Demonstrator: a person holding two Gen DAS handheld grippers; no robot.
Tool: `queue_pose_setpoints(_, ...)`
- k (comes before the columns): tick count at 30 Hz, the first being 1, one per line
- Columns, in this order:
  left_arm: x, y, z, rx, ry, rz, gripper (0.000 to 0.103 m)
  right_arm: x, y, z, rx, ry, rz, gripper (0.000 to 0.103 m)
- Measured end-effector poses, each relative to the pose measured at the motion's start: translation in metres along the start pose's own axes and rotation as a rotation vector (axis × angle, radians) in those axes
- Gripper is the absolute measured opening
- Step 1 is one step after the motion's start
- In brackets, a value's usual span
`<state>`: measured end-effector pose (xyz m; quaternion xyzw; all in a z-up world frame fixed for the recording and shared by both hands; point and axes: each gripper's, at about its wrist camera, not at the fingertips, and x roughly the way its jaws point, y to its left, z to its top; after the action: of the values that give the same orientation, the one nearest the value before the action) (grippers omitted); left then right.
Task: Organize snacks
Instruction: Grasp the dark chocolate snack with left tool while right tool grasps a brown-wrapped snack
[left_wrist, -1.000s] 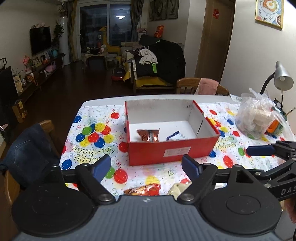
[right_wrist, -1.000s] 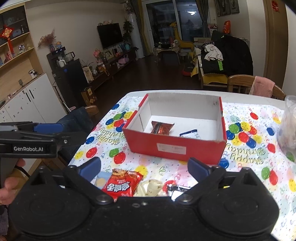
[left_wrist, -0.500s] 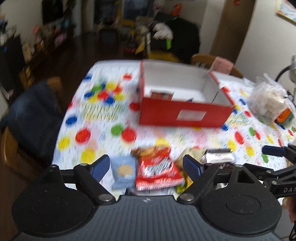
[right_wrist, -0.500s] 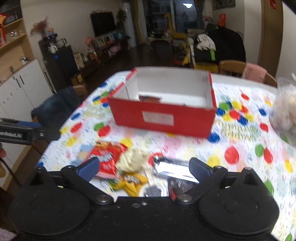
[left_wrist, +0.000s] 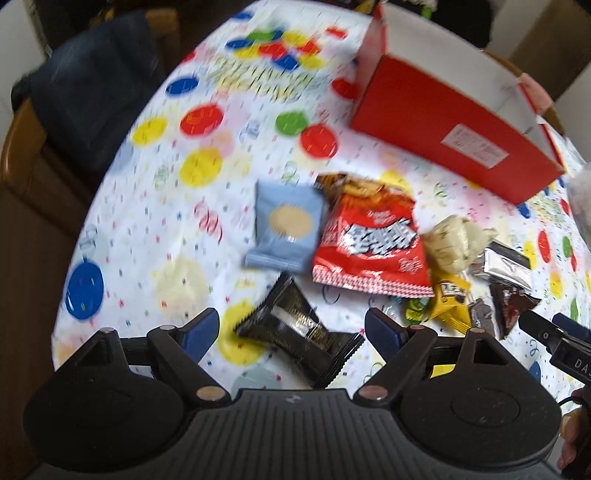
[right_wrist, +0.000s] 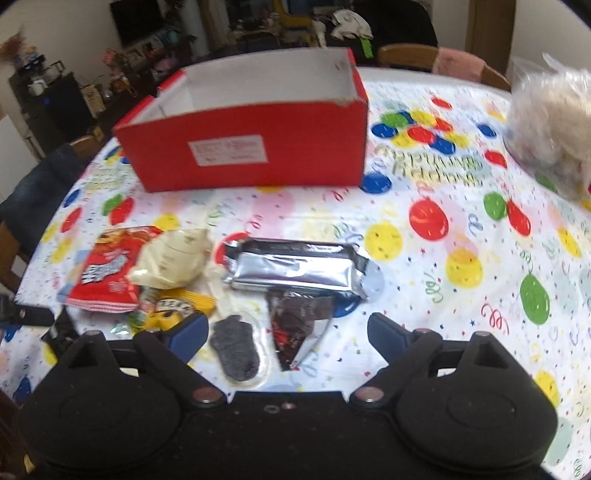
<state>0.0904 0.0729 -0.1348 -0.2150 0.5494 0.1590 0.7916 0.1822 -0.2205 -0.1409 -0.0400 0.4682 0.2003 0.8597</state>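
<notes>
Both claws hang over a heap of snacks on the worktop (right_wrist: 461, 221), which wears a balloon-print party cloth. The left claw (left_wrist: 291, 330) gapes wide, its blue pads clear of everything, with a black wrapped packet (left_wrist: 299, 332) lying slantwise on the cloth between them. At about twelve o'clock from it sit a pale blue biscuit packet (left_wrist: 286, 229) and, touching that packet's right edge, a red crisp bag (left_wrist: 373, 247); at two o'clock come a cream-coloured pouch (left_wrist: 456, 242), a yellow wrapper (left_wrist: 448, 295) and a silver foil pack (left_wrist: 506, 267). The red box (left_wrist: 443, 129) stands at one o'clock, apart from the pile. The right claw (right_wrist: 286, 334) is also open, though its jaws have just been closing a little, and they grip nothing; between the pads lie a grey furry-looking snack in clear wrap (right_wrist: 236, 347) and a dark red triangular packet (right_wrist: 295, 321), neither visibly pressed. Just beyond, at twelve o'clock, lies the silver pack, with the box farther back (its inside hidden from here). A clear bag of pale contents (right_wrist: 550, 129) sits at two o'clock, and the right claw's tip shows at the left view's three o'clock edge.
</notes>
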Motion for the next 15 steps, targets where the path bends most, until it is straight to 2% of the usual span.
queue_pose_setpoints(2,0.009,0.002,0.000,-0.034,0.032,-0.007,0.086,0.008,-0.004,0.001,0.025,0.020,-0.012,0.080)
queue_pose_setpoints(6,0.023,0.008,0.001,-0.137,0.095,-0.041,0.086,0.020,-0.007,0.003,0.062,0.049,-0.009,0.074)
queue_pose_setpoints(9,0.025,0.009,0.003,-0.176,0.084,-0.038,0.085,0.024,-0.007,0.006,0.063,0.058,-0.009,0.069)
queue_pose_setpoints(15,0.030,0.006,0.007,-0.209,0.097,-0.035,0.064,0.032,-0.010,0.010,0.102,0.074,-0.006,0.056)
